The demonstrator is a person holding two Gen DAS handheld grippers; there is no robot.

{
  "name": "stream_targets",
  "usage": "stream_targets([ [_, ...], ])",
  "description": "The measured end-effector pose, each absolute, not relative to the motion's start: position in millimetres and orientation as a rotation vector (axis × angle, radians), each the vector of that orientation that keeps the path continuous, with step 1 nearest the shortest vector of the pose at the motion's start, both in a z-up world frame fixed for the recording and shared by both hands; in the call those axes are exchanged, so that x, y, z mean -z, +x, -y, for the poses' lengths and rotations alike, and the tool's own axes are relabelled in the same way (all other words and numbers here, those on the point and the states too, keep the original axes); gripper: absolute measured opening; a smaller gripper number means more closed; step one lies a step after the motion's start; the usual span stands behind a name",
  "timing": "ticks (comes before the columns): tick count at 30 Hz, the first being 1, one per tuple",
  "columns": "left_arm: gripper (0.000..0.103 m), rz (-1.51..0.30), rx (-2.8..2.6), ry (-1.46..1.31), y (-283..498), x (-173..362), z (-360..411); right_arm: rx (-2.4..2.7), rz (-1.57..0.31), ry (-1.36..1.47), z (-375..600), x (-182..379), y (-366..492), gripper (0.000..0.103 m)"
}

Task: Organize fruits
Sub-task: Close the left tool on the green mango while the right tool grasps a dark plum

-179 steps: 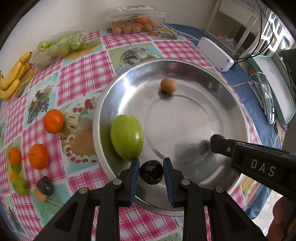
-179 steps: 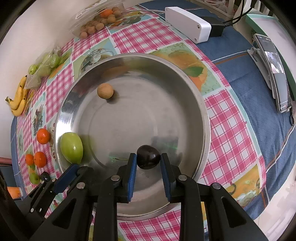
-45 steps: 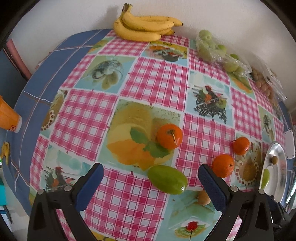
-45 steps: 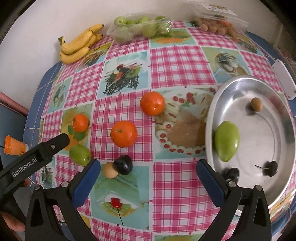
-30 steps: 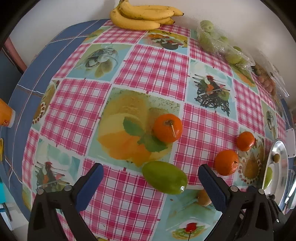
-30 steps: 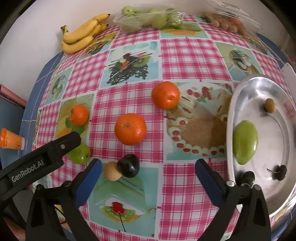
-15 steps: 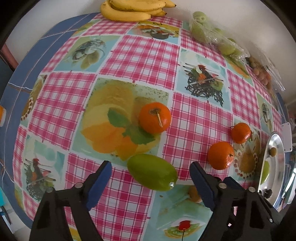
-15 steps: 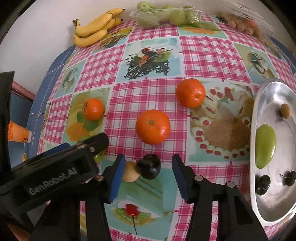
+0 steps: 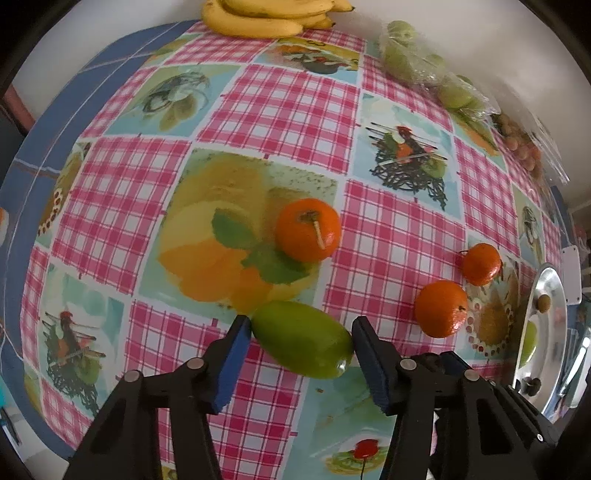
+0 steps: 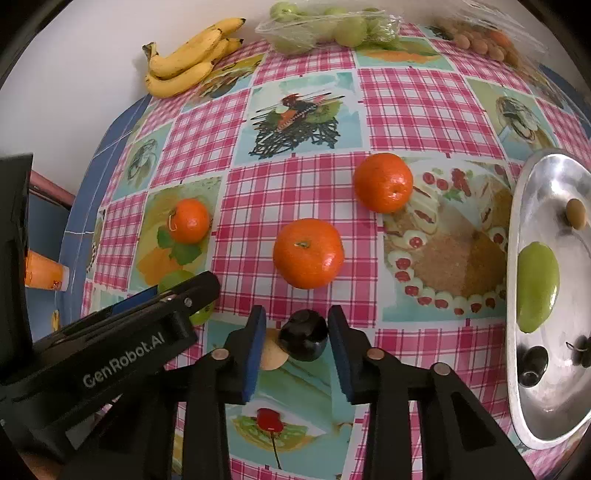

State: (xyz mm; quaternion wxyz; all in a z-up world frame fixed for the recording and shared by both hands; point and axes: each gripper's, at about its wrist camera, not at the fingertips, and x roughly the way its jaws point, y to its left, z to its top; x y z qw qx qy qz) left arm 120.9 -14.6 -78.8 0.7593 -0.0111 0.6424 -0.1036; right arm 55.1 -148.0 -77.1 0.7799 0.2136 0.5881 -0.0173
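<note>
Two hand-held grippers work over a table with a pink checked cloth point(image 10: 314, 192).

Left wrist view: the left gripper point(image 9: 301, 334) has its blue-padded fingers set narrowly around a green mango point(image 9: 302, 344) lying on the cloth. The left pad touches the mango's end; the right pad sits just beside the other end. An orange point(image 9: 308, 229) lies at 12 o'clock from the mango. Two more oranges point(image 9: 440, 308) lie toward 3 o'clock. A steel tray point(image 9: 554, 291) is at the far right edge. Bananas point(image 9: 269, 16) lie at the top edge.

Right wrist view: the right gripper point(image 10: 297, 334) has its fingers partly open around a dark plum point(image 10: 303, 334) on the cloth, neither pad clearly touching it. A small tan fruit point(image 10: 271, 355) sits touching the plum at 9 o'clock, beside the left pad. The tray, at 3 o'clock, holds a second mango point(image 10: 537, 286), a tan fruit, a dark plum and a cherry. Bagged green fruit point(image 10: 332, 27) lies at 12 o'clock.
</note>
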Motion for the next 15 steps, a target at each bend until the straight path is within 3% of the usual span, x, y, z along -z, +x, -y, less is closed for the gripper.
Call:
stream_targets([
  [15,0.059,-1.393,0.211,-0.017,120.5,76.5,7.9,0.035,-1.296,0.448,148.2,79.0,49.9,0.028],
])
